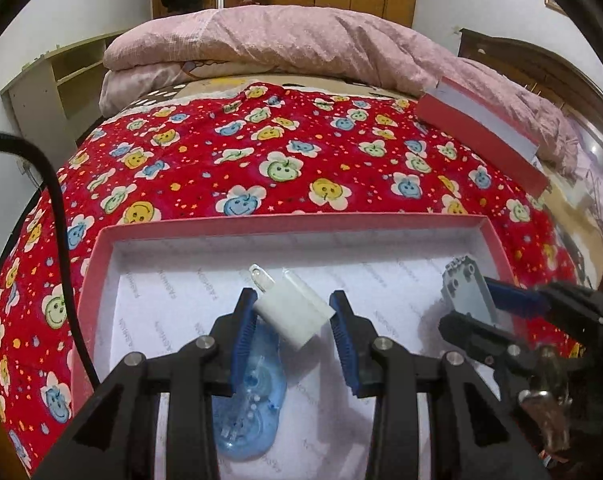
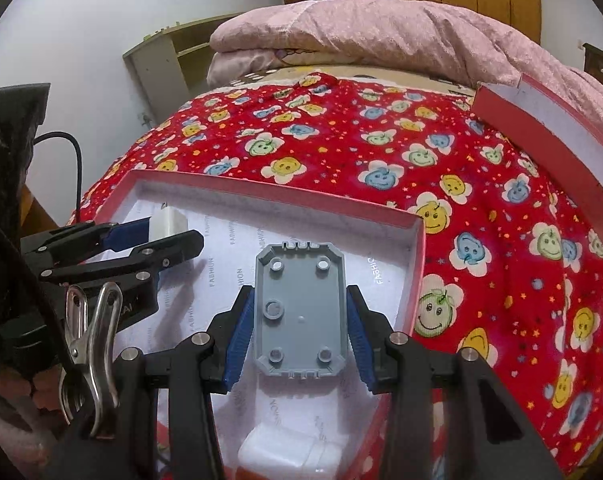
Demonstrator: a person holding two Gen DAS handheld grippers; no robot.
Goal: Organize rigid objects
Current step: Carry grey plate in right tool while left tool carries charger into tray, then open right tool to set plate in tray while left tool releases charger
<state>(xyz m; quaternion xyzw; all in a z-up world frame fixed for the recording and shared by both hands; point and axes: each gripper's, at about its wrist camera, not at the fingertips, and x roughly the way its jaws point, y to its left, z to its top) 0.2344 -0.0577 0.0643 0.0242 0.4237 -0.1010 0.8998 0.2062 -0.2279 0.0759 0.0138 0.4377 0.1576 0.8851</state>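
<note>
The box's (image 1: 101,264) far half is bare floor, open to a gripper. Near its front edge a blue dispenser (image 1: 249,404) and a white block (image 2: 293,454) lie in the way. The lid (image 1: 481,136) leans at the bed's (image 1: 261,152) far right edge.

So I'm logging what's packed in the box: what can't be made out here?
- Blue tape dispenser, left wrist view: partly behind the left gripper and white plug.
- White object, right wrist view: cut off by the bottom edge, unidentifiable.
- Grey plate: far side hidden in the right gripper.

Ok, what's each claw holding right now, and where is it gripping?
Left claw pinches the white plug adapter across its body. Right claw clamps the grey plastic plate by its two long edges. Both are over the pink box.
</note>
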